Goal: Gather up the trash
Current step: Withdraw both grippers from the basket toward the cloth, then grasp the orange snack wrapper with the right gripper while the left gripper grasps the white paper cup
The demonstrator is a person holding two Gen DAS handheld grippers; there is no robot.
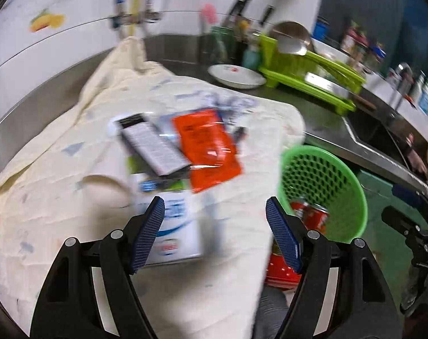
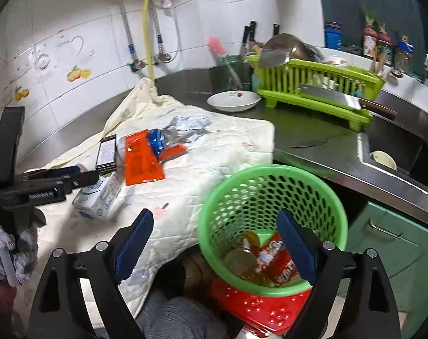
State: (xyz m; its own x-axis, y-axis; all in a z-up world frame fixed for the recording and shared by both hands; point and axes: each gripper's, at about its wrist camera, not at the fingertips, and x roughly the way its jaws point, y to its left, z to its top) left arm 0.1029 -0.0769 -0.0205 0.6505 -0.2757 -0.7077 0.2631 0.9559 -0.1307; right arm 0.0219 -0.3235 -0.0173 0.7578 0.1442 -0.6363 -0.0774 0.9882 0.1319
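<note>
Trash lies on a cream cloth: a white and blue carton, an orange wrapper, a grey and black box, a blue-capped bottle and crumpled foil. A green perforated basket holds a red can and other trash. My left gripper is open, just above the carton. My right gripper is open over the basket's near rim; the left gripper shows at the left of its view.
A steel counter carries a white bowl, a green dish rack with a cleaver, and a knife. A sink is at right. A red stool sits under the basket.
</note>
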